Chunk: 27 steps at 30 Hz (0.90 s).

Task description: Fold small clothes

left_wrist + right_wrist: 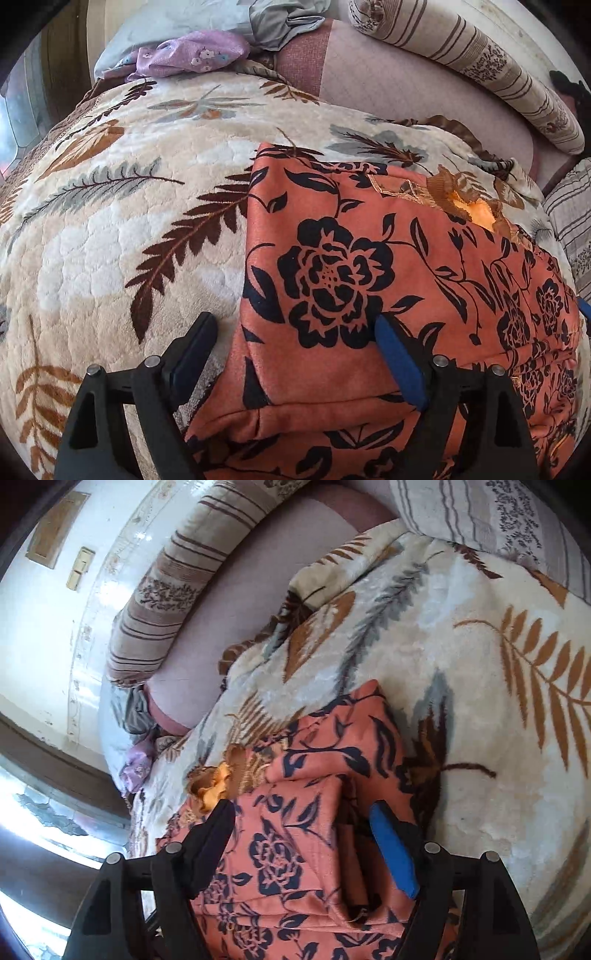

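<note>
Orange floral garment (369, 266) is being kept folded on the leaf-print blanket (110, 221), centre-right of frame | left gripper (291, 350) and right gripper (303, 834) are being held apart, nothing clamped | next fold: edge should be pinched squarely, layers being kept aligned.

A bed takes up most of both views, covered by a thick cream blanket (122, 229) printed with brown and grey fern leaves. Past the blanket's far edge a plain mauve sheet (399, 85) shows. A long striped bolster (491, 70) lies along the far side of the sheet, against a white wall (33, 635). A second striped cushion (491, 520) sits at the blanket's corner. At the head end, beyond the blanket, lie a pale blue pillow (177, 26) and crumpled lilac cloth (192, 55). Two small tan plates (79, 568) are fixed on the wall above the bolster. Bright daylight (33, 812) floods in beside the bed.
</note>
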Motion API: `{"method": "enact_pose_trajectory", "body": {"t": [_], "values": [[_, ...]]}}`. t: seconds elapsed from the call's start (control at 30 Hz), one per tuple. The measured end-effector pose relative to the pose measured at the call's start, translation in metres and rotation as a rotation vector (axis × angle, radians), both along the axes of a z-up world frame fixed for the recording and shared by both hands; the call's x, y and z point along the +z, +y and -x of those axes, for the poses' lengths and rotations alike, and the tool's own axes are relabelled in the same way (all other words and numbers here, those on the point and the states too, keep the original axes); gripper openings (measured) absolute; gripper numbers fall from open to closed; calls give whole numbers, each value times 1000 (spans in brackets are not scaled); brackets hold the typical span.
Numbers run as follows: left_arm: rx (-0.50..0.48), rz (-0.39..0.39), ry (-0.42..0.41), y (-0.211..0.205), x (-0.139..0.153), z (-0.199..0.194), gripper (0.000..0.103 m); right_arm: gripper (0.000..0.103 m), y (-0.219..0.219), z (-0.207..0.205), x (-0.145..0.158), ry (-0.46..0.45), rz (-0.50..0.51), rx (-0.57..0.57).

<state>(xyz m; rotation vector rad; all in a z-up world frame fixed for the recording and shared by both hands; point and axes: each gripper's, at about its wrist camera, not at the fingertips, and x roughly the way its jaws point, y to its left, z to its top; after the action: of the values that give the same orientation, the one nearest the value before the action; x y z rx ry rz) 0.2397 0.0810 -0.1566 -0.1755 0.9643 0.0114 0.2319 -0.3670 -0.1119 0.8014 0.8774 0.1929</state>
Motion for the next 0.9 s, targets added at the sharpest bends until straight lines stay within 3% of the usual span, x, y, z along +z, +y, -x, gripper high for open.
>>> {"method": "enact_pose_trajectory", "body": {"t": [0.07, 0.17, 0.2, 0.23, 0.4, 0.43, 0.47, 0.5, 0.53, 0.57, 0.7, 0.8, 0.9], "values": [[-6, 12, -4, 3, 1, -1, 89, 78, 10, -3, 4, -4, 77, 9], [-8, 4, -7, 1, 2, -1, 90, 75, 19, -19, -26, 154, 160, 42], [-9, -1, -7, 0, 1, -1, 91, 42, 24, -23, -31, 163, 186, 77], [-10, -5, -7, 0, 1, -1, 91, 17, 32, -25, -29, 169, 247, 101], [-10, -14, -6, -2, 0, -1, 92, 17, 71, -9, 30, -27, 585, 112], [-10, -19, -5, -3, -1, -2, 92, 24, 73, -10, 28, -29, 616, 96], [-10, -21, -4, -4, -1, -3, 93, 35, 71, -17, 13, 24, 652, 93], [-11, -20, -4, -4, -1, -3, 93, 79, 68, -27, -8, 132, 684, 109], [-13, -15, -6, -4, -1, -3, 94, 87, 61, -32, -28, 244, 686, 103], [-15, -8, -10, -2, -1, -2, 94, 87, 50, -22, -29, 224, 599, 64], [-14, 5, -16, 1, 0, 2, 94, 87, 32, 22, 12, 137, 507, -15], [-2, -14, 20, -2, 8, 20, 94, 87, 41, 57, 38, 80, 469, 111], [-53, 93, 39, -2, 24, 56, 94, 87, 49, 95, 23, 179, 374, 270]]}}
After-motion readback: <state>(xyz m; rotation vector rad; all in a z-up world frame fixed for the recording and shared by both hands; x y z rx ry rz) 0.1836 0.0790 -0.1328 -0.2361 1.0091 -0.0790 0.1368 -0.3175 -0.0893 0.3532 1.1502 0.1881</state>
